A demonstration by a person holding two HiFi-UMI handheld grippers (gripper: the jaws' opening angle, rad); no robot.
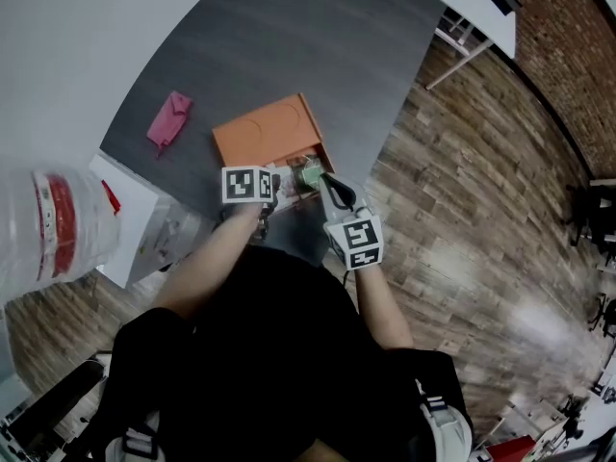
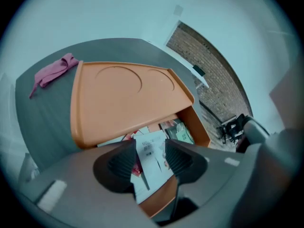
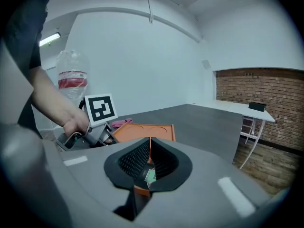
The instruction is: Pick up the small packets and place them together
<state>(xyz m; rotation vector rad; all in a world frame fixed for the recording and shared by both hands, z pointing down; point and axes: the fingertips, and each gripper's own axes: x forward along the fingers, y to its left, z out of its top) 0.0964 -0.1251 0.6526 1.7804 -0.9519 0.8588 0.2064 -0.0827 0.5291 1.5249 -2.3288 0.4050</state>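
Observation:
An orange box (image 1: 269, 133) lies on the dark grey table (image 1: 289, 37), its lid (image 2: 118, 99) partly slid over it. Several small packets lie in its uncovered end. My left gripper (image 2: 151, 148) points down into that end, jaws open, and a white packet (image 2: 153, 167) lies in the gap with neither pad pressing on it. A green packet (image 2: 183, 133) lies further right in the box. In the head view the left gripper (image 1: 272, 200) and right gripper (image 1: 325, 186) meet at the box's near end. My right gripper (image 3: 148, 151) is shut, a green packet (image 3: 150, 175) pinched low between its pads.
A pink cloth (image 1: 168, 121) lies on the table left of the box. A clear plastic bottle with a red label (image 1: 58, 224) looms at the left, above a white sheet (image 1: 135, 219) at the table's corner. The table's near edge drops to wooden floor (image 1: 462, 210).

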